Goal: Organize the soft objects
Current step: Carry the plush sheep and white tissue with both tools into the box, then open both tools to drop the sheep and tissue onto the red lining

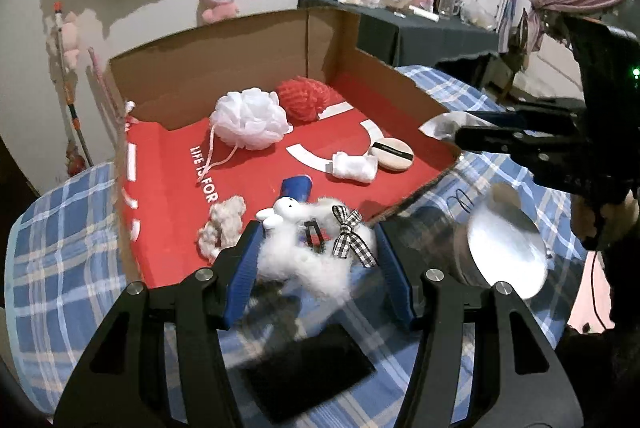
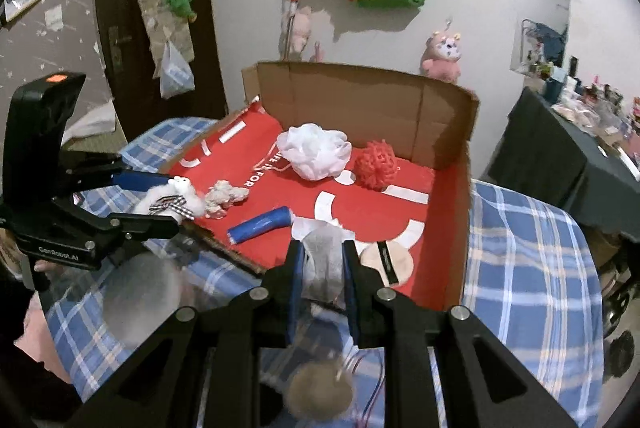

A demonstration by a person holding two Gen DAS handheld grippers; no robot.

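My left gripper (image 1: 316, 232) is shut on a white fluffy plush toy (image 1: 304, 256) with a checked bow, held over the front edge of the red-lined cardboard box (image 1: 240, 48). In the right wrist view that left gripper (image 2: 172, 202) and the plush toy (image 2: 176, 194) appear at the left. My right gripper (image 2: 323, 248) is shut on a greyish, thin soft pouch (image 2: 324, 264) at the near edge of the box (image 2: 360, 96). Inside lie a white loofah (image 1: 250, 118), a red loofah (image 1: 306, 98), a round powder puff (image 1: 390, 154), a rolled white cloth (image 1: 354, 168), a blue cylinder (image 1: 296, 188) and a cotton wad (image 1: 224, 224).
The box rests on a blue checked bedspread (image 1: 60, 248). A round metal tin (image 1: 504, 252) and a flat black object (image 1: 304, 368) lie on the bed near me. A dark table (image 1: 420, 28) with clutter stands behind, and bags and plush toys hang on the wall.
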